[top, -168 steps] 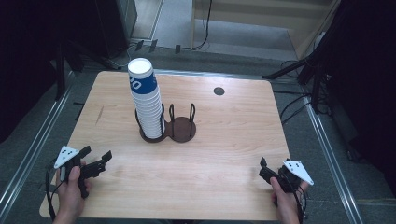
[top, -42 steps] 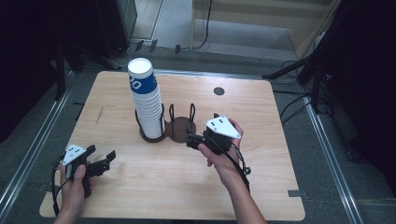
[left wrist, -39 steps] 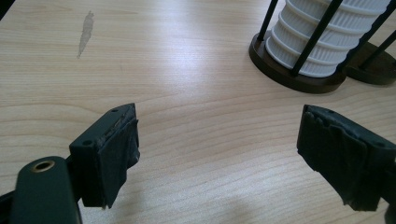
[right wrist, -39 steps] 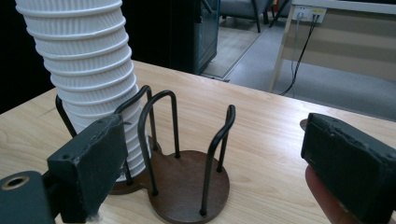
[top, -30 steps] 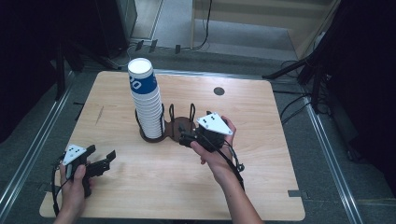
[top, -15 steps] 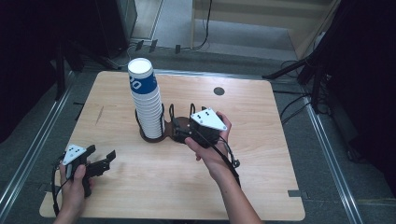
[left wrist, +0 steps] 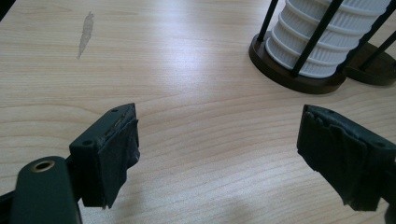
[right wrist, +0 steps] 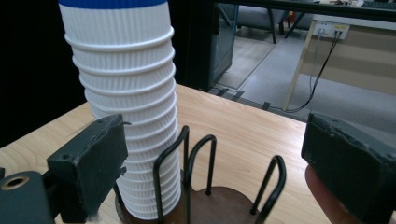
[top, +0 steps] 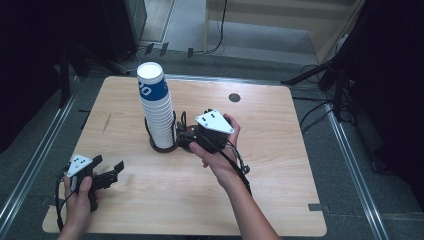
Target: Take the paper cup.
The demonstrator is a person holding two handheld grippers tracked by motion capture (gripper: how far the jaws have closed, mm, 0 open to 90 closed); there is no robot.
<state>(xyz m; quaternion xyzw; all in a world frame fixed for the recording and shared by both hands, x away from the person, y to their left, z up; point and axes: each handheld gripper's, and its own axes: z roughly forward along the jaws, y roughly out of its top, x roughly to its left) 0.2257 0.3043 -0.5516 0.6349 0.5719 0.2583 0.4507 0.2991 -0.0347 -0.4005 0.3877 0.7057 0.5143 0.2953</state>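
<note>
Where the table (top: 280,165) carries a wire cup holder (right wrist: 219,186), one ring holds a stack of white paper cups (top: 156,107), upright. Right hand-held gripper (top: 186,136): jaws spread, around the empty ring. Left hand-held gripper (top: 111,171): spread, near table's front-left corner.

Wooden surface (top: 280,150), dark round grommet (top: 234,97) at far right. Grey floor beyond; cables (top: 220,30) trailing on it. Metal rails (top: 350,155) flank the surface left and right.

The blue band on the top cup of the cup stack (top: 156,112) carries white lettering, too partial and blurred to read.
</note>
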